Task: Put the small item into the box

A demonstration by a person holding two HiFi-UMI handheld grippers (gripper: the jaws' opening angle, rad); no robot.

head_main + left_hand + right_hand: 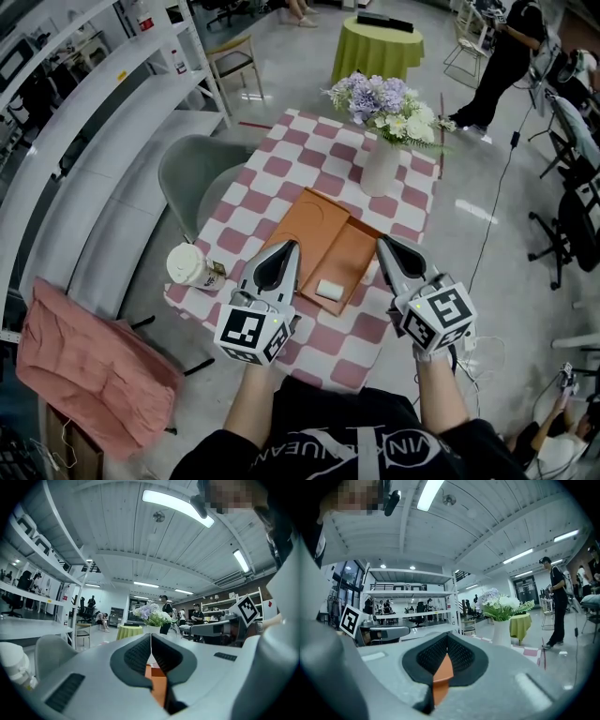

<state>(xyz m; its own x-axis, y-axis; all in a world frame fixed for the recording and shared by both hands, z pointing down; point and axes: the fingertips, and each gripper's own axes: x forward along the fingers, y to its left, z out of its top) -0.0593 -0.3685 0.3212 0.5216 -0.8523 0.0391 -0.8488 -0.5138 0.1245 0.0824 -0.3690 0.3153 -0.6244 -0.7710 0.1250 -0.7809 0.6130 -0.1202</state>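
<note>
While we hover near the orange box, our left gripper and right gripper keep nothing, jaws pressed together.

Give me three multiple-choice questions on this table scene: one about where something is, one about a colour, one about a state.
1. Where is the paper cup? A) on the grey chair B) left of the left claw C) inside the orange box
2. What colour is the vase? A) white B) blue C) black
3. How is the right claw? A) wide open B) gripping the cup C) shut and empty
Answers: 1 B, it stands on the table beside that claw; 2 A, its body is plain white; 3 C, it is closed with nothing in it.
</note>
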